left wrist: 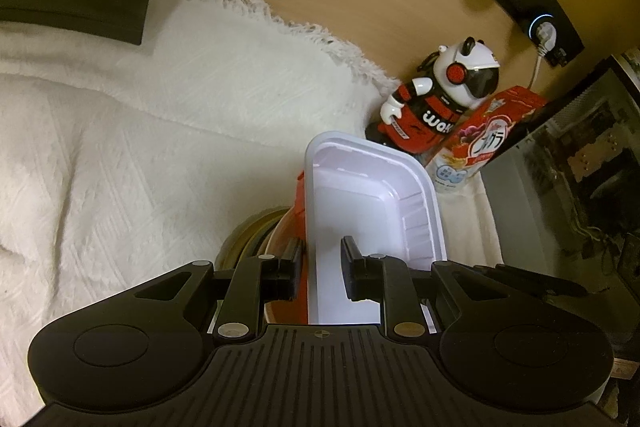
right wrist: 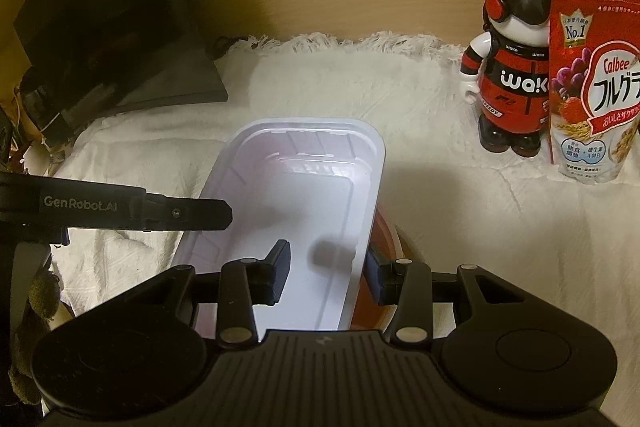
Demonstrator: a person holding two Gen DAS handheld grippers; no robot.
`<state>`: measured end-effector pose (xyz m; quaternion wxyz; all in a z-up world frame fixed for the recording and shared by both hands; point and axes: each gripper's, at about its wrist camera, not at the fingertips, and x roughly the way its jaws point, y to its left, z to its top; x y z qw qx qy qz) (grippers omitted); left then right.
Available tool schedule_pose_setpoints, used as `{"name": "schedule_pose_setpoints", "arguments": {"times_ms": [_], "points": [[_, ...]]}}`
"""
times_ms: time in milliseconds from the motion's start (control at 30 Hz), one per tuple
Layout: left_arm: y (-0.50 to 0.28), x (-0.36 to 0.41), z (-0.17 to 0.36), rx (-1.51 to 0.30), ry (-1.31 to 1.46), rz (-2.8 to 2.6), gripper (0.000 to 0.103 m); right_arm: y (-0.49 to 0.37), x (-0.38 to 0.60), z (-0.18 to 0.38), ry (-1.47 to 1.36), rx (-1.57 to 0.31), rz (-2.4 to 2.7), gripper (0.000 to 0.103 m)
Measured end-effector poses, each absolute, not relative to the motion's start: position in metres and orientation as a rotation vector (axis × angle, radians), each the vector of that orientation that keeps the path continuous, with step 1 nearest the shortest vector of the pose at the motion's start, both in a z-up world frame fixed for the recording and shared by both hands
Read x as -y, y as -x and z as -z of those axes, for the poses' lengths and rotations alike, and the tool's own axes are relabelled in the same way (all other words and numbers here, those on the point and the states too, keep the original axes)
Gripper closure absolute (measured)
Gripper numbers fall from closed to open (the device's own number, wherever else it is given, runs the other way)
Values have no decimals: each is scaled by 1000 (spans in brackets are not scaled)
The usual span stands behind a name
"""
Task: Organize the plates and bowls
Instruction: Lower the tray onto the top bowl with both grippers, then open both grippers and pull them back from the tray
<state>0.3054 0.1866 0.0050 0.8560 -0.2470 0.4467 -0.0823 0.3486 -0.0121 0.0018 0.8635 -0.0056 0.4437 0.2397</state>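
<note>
The white rectangular plastic tray (left wrist: 360, 203) sits over a red bowl (left wrist: 298, 195) on the white-cloth-covered counter (left wrist: 120, 155), its long axis running straight away from both tongs. The left tongs (left wrist: 322, 261) pinch the tray's left wall, nearly closed. The right tongs (right wrist: 328, 273) straddle its right wall (pads apparently touching it). Neither hand is nearer, so the tray should lift level.

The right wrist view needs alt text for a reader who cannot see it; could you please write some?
The right hand-held gripper straddles one wall of a white rectangular tray on a white cloth, while the left hand-held gripper reaches in from the left. A panda figurine and cereal bag stand behind.
</note>
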Motion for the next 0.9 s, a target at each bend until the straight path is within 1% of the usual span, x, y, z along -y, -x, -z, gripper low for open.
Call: {"name": "schedule_pose_setpoints", "arguments": {"times_ms": [433, 900], "points": [[-306, -186, 0, -946, 468, 143, 81, -350, 11, 3, 9, -948, -499, 63], [-291, -201, -12, -884, 468, 194, 81, -328, 22, -8, -15, -882, -360, 63]]}}
